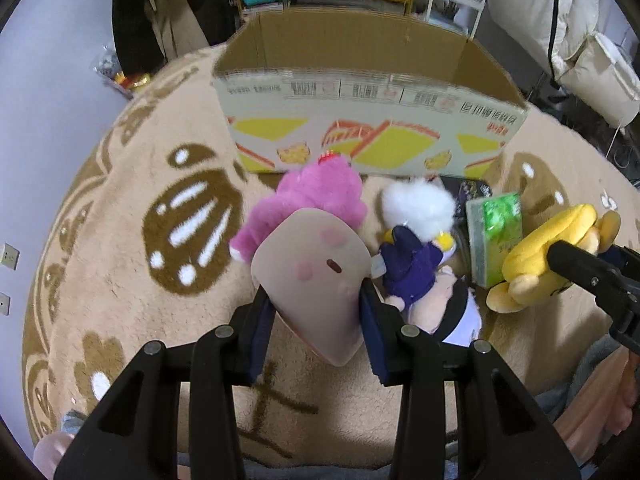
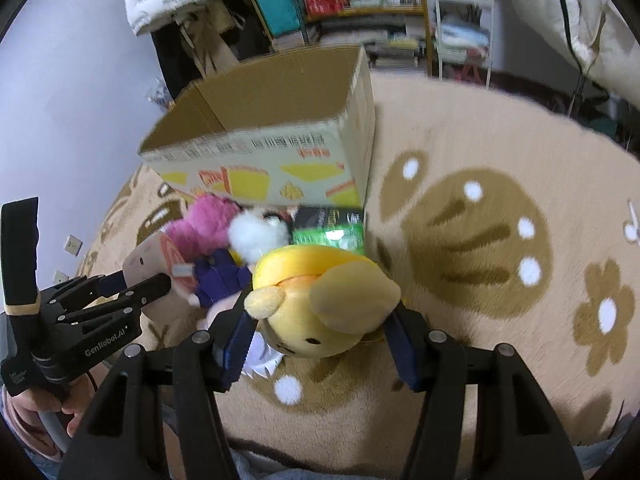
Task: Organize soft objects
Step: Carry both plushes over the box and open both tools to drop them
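Note:
My left gripper (image 1: 316, 308) is shut on a beige wedge-shaped plush with pink cheeks (image 1: 316, 272), held above the rug; it also shows in the right wrist view (image 2: 144, 260). My right gripper (image 2: 320, 332) is shut on a yellow plush (image 2: 320, 300), seen at the right of the left wrist view (image 1: 548, 248). A pink plush (image 1: 320, 192), a white-haired doll in purple (image 1: 412, 240) and a pink doll (image 1: 448, 296) lie on the rug before an open cardboard box (image 1: 360, 128).
A green packet (image 1: 500, 236) and a dark packet (image 1: 472, 190) lie by the box's front right. The tan paw-print rug (image 1: 120, 240) covers the floor. Shelves (image 2: 360, 8), clothes and a white cart stand behind the box.

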